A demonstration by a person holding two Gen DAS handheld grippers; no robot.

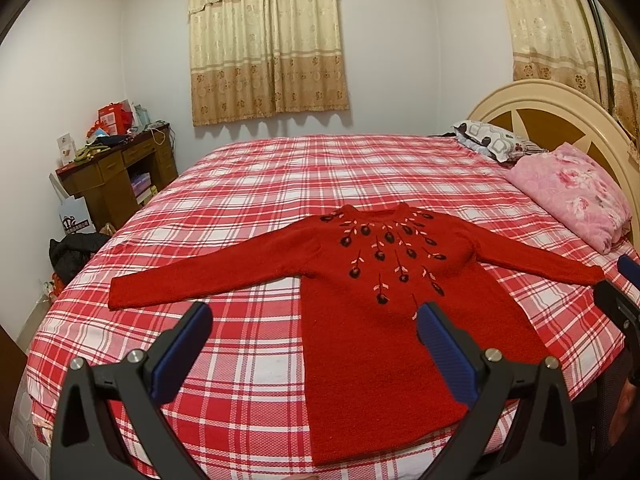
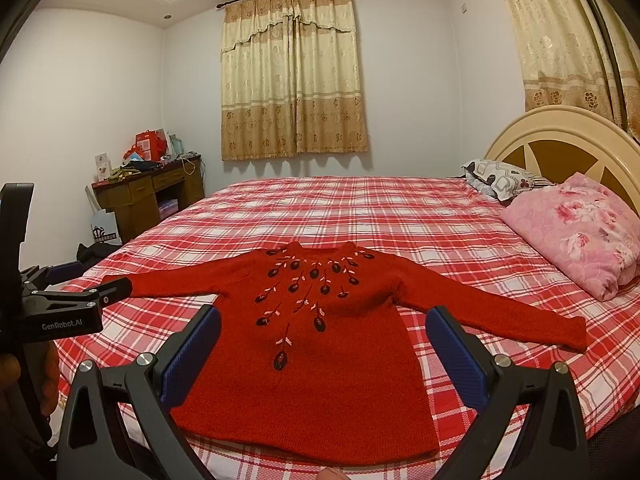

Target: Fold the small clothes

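Observation:
A small red knitted sweater (image 1: 360,304) with dark embroidered flowers lies flat, front up, on the bed, both sleeves spread out sideways; it also shows in the right wrist view (image 2: 328,360). My left gripper (image 1: 316,312) is open and empty, held above the sweater's left hem side, near the left sleeve (image 1: 180,284). My right gripper (image 2: 324,316) is open and empty, held above the sweater's lower body. The right gripper also shows at the right edge of the left wrist view (image 1: 620,300), and the left gripper at the left edge of the right wrist view (image 2: 80,296).
The bed has a red and white plaid sheet (image 1: 320,176). A pink floral folded quilt (image 1: 576,196) and a patterned pillow (image 1: 492,140) lie by the cream headboard (image 1: 560,100). A wooden desk (image 1: 120,172) with clutter stands at the far left. Curtains (image 1: 268,40) hang behind.

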